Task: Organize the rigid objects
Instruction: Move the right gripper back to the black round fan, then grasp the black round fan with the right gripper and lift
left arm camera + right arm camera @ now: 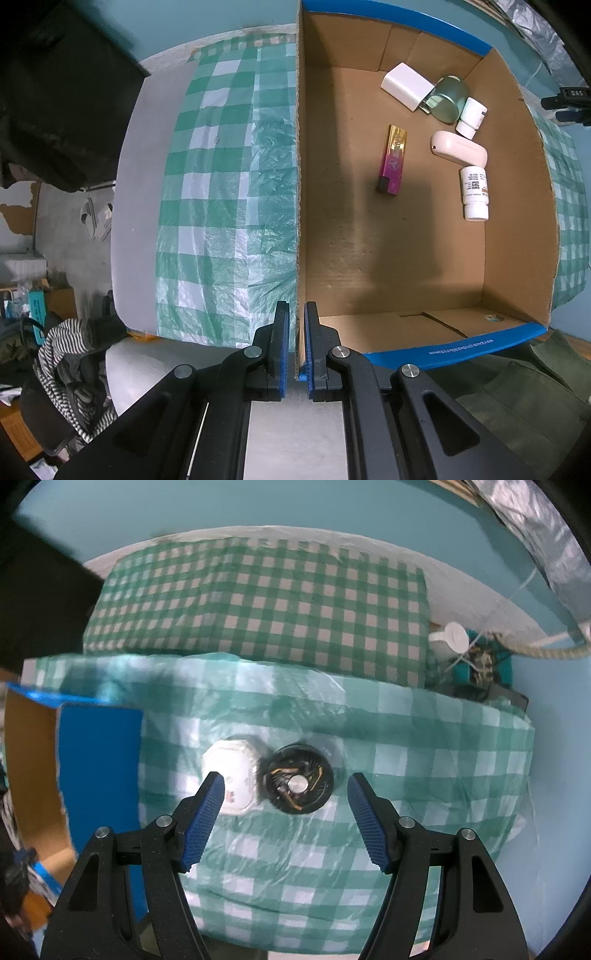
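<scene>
My left gripper [296,321] is shut on the left wall of an open cardboard box [297,184] with blue outer sides. Inside lie a pink and gold lighter [392,159], a white charger block [405,85], a green tin [447,99], two white pill bottles [474,192], and a pale pink case [459,148]. My right gripper [286,805] is open above the green checked cloth, with a black round fan-like part [296,783] between its fingers and a white round object [231,775] beside the left finger. The box's blue side [99,775] shows at the left.
A green and white checked plastic cloth [221,192] covers the table. A checked pillow [266,598] lies behind the two round objects. Cords and a white hook [456,637] sit at the back right. Clothes and clutter [66,354] lie on the floor left of the table.
</scene>
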A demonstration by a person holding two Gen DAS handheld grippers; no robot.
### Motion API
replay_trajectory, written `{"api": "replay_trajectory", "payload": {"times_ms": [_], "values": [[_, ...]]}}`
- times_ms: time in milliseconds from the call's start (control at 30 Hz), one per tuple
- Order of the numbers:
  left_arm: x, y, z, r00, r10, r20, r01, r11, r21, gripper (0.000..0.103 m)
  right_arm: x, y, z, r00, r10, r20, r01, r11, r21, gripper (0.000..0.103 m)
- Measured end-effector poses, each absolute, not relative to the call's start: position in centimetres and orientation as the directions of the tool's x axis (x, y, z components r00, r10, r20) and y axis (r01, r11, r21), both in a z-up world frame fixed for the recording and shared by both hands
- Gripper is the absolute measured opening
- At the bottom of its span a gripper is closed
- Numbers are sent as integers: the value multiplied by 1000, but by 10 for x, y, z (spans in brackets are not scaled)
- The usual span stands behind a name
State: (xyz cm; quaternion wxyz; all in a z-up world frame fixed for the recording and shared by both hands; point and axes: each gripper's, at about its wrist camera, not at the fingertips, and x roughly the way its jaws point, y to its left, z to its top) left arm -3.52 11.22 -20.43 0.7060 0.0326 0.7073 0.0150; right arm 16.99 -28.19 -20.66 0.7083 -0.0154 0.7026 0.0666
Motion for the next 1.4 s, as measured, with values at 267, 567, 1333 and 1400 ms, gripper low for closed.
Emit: {"api": "replay_trajectory", "payload": {"times_ms": [267, 567, 1333, 1400], "values": [[-35, 112, -205, -3, 64, -998, 21, 998, 64, 7, 180, -297, -235, -14, 99, -995, 8, 995, 99, 70], [-35, 114, -207, -9, 62, -998, 11, 998, 62, 7, 179, -298, -255, -44, 98, -994, 54, 994, 95, 70], [-39, 118, -211, -15, 63, -998, -3, 998, 63, 7, 163, -311, -274, -84, 85, -993, 67, 995, 80, 69], [-39, 118, -212, -17, 65, -998, -4, 998, 65, 8, 162, -310, -276, -79, 91, -993, 61, 994, 86, 69]]}}
